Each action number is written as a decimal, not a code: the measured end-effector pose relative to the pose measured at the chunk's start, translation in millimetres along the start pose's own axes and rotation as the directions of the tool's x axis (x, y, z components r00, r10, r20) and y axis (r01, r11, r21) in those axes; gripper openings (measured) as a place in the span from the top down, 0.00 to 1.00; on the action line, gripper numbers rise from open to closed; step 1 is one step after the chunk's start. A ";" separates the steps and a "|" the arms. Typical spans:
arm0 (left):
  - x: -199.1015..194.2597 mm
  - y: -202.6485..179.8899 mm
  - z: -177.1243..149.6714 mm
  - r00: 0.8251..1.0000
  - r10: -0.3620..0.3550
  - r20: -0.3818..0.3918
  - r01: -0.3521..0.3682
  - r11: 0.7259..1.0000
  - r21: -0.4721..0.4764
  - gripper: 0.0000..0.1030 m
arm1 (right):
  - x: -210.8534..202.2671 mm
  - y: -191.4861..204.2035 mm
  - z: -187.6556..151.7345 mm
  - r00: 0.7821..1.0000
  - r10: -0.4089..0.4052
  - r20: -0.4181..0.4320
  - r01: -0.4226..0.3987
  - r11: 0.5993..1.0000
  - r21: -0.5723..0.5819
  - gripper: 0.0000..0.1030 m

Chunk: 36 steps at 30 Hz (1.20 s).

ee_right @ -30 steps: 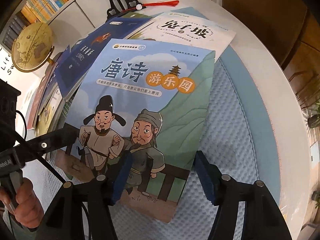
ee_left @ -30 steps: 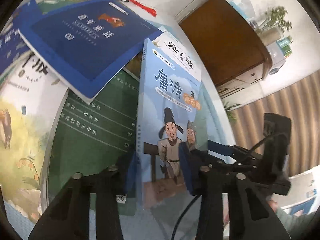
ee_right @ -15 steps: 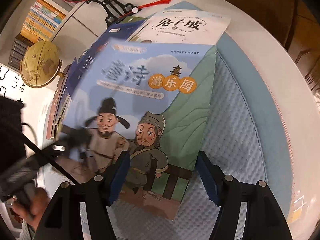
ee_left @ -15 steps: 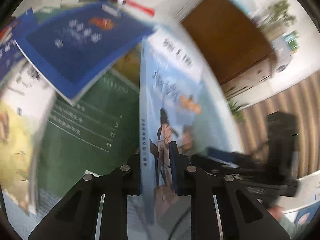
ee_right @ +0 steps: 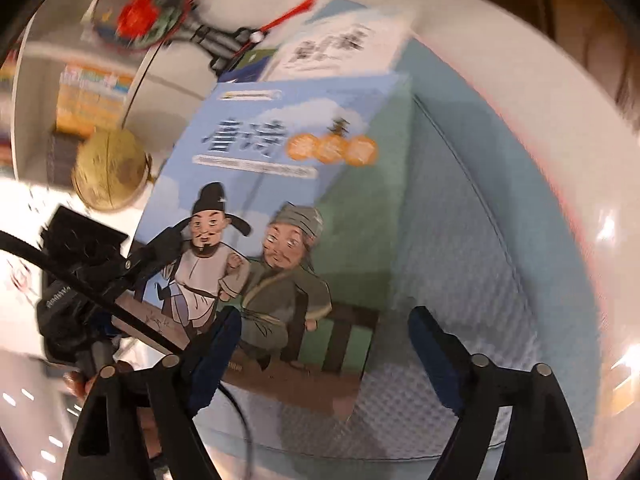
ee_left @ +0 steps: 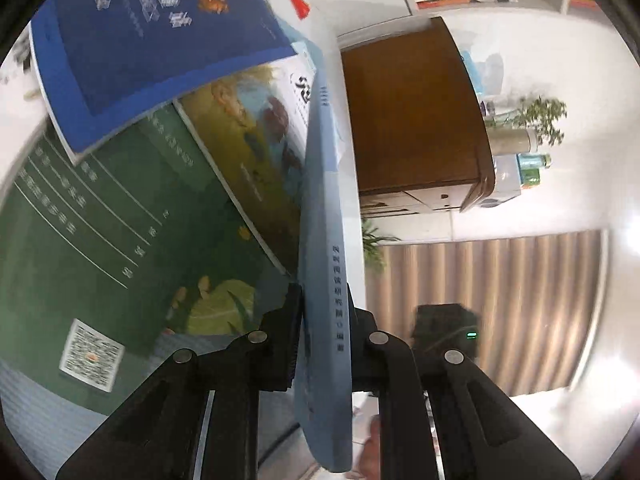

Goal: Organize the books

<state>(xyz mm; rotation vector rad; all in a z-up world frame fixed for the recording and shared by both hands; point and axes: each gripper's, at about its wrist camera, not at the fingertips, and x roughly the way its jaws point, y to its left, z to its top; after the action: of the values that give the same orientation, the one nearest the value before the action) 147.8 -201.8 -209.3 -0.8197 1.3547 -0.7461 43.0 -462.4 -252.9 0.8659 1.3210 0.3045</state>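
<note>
In the left wrist view the left claw [ee_left: 320, 344] is clamped on the light-blue Tang poetry book [ee_left: 325, 264], its two black jaws pressing the spine edge from either side at lower centre; the book stands on edge and runs up the middle of the frame. To its left lie a green book [ee_left: 92, 240] with white lines of text and a QR sticker, a yellow-illustrated book [ee_left: 248, 152] and, overlapping both at upper left, a dark blue book [ee_left: 148, 32]. A brown cabinet [ee_left: 416, 108] fills the upper right.

In the right wrist view the same poetry book [ee_right: 280, 216] shows its cover (two cartoon figures under orange title discs) across the centre, tilted above a pale blue mesh mat [ee_right: 460, 280] on the white bench [ee_right: 568, 128]. The right claw [ee_right: 326, 354] stands wide, its jaws having just been opening; the book's lower edge sits between the blue pads [ee_right: 434, 354] without them pressing it. The left claw [ee_right: 152, 252] grips the book's left edge. A gold globe [ee_right: 110, 172] and a round fan ornament [ee_right: 138, 12] sit at upper left.
</note>
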 end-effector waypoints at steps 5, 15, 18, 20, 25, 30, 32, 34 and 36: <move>4.1 14.7 -6.9 0.999 -0.021 -0.039 0.017 0.995 -0.097 0.87 | -1.7 -16.3 0.9 0.989 0.142 0.044 -0.145 0.984 0.104 0.12; 23.8 -1.7 -22.4 0.986 0.160 -0.049 -0.159 0.987 0.012 0.88 | -2.1 13.4 2.2 0.995 0.097 0.023 -0.098 0.994 0.047 0.12; 17.1 5.9 -16.1 0.998 0.064 -0.026 -0.066 0.996 -0.059 0.88 | -7.8 20.2 3.2 0.996 0.076 0.037 -0.077 0.997 0.014 0.12; 14.7 11.8 -11.1 0.999 -0.038 -0.028 0.034 0.991 -0.128 0.88 | -9.5 11.1 1.6 0.992 0.122 0.032 -0.124 0.991 0.047 0.13; 18.6 13.7 -5.5 0.984 -0.172 -0.045 0.159 0.965 -0.207 0.88 | -6.2 -25.2 -6.3 0.974 0.222 0.048 -0.228 0.955 0.191 0.13; 23.2 12.4 -7.5 0.989 -0.127 -0.077 0.110 0.975 -0.193 0.88 | 3.4 -22.9 2.1 0.944 0.324 0.065 -0.330 0.916 0.229 0.43; 17.7 15.5 -8.7 0.993 -0.090 -0.081 0.074 0.981 -0.181 0.88 | 3.8 -13.1 6.0 0.958 0.278 0.064 -0.285 0.938 0.197 0.53; 11.8 14.3 -9.8 0.996 -0.028 -0.083 0.016 0.989 -0.146 0.88 | 1.3 -4.0 5.1 0.974 0.216 0.063 -0.223 0.964 0.145 0.57; 9.7 4.4 -11.1 0.989 0.123 -0.083 -0.127 0.991 -0.045 0.85 | -0.6 6.3 3.2 0.988 0.144 0.060 -0.149 0.985 0.084 0.61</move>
<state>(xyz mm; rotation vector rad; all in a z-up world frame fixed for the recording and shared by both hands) 137.5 -208.4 -218.5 -0.7439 1.4875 -0.6550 47.5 -459.8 -248.0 1.0412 1.2306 0.3376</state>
